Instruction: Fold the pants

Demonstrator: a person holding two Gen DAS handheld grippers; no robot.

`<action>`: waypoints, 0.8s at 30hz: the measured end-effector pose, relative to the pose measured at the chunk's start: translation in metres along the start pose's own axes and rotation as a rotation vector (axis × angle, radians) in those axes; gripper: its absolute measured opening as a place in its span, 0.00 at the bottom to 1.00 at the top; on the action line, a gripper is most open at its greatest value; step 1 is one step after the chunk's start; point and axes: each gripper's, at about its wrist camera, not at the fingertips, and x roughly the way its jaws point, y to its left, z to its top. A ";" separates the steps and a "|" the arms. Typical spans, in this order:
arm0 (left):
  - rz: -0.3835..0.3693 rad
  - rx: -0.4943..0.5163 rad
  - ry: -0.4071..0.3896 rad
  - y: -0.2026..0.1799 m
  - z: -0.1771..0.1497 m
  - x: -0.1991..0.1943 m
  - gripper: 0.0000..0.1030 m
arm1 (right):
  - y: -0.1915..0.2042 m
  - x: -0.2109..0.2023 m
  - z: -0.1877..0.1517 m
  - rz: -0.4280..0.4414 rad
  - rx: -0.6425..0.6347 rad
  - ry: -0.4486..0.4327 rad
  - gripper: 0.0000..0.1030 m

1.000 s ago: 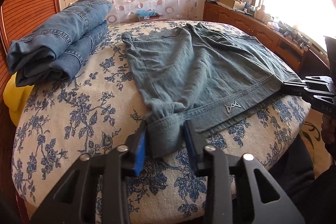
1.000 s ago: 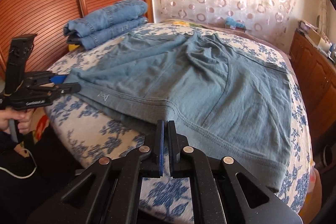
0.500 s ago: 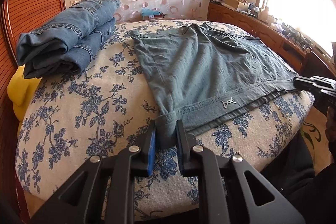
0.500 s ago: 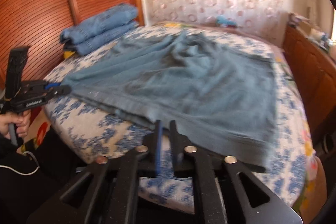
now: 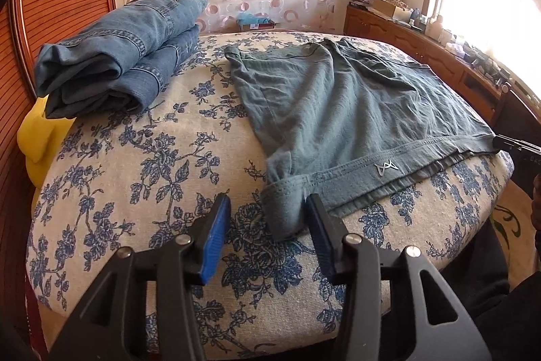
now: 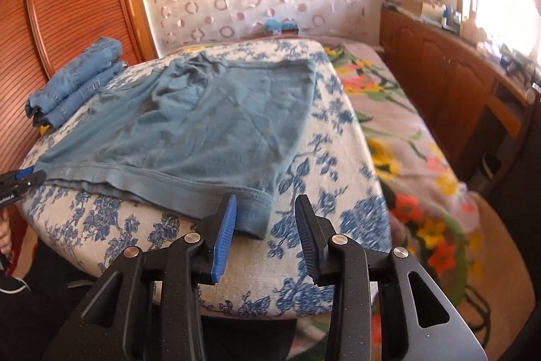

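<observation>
Hidden or cut off: in the left wrist view, the right gripper (image 5: 517, 148) shows only as a black tip at the right edge of the frame, its fingers out of sight there. In the right wrist view, the left gripper (image 6: 20, 180) is cut by the left edge, only a blue-padded tip visible. The right wrist view is motion-blurred toward its right side. A yellow item (image 5: 37, 137) is mostly covered by the folded jeans (image 5: 118, 56), upper left of the left wrist view; what it is cannot be made out.

Fingers: left gripper (image 5: 267, 219), bottom centre of its own view, spread wide and holding nothing. One waistband corner of the pants (image 5: 338, 110) hangs between the blue pads; whether the right-hand pad touches the cloth cannot be told, and the left-hand pad stands clear. Right gripper (image 6: 265, 219), bottom centre of its own view, likewise spread and released. The other waistband corner lies between the pads, up against the left-hand pad; the right-hand pad is apart.

Task item: grey-green pants (image 6: 203, 124), spread flat on the floral cushion (image 5: 135, 158), waistband along the near edge and draped slightly over it, small logo tab (image 5: 385, 166) on the band.

Edges and room: bare floral surface lies left of the pants, between them and the jeans. In the right wrist view, a bare strip runs along the cushion (image 6: 338, 164) at right, a flowered bedspread (image 6: 405, 141) beyond it.
</observation>
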 end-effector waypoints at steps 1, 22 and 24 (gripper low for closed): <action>0.002 0.002 -0.001 -0.001 0.000 0.000 0.45 | 0.000 0.002 -0.002 -0.003 0.004 0.006 0.35; -0.121 -0.010 0.013 -0.008 -0.007 -0.020 0.04 | 0.000 -0.023 -0.004 0.078 0.026 -0.012 0.01; -0.112 0.002 0.024 -0.011 -0.013 -0.027 0.04 | -0.001 -0.033 -0.007 0.073 0.012 -0.014 0.01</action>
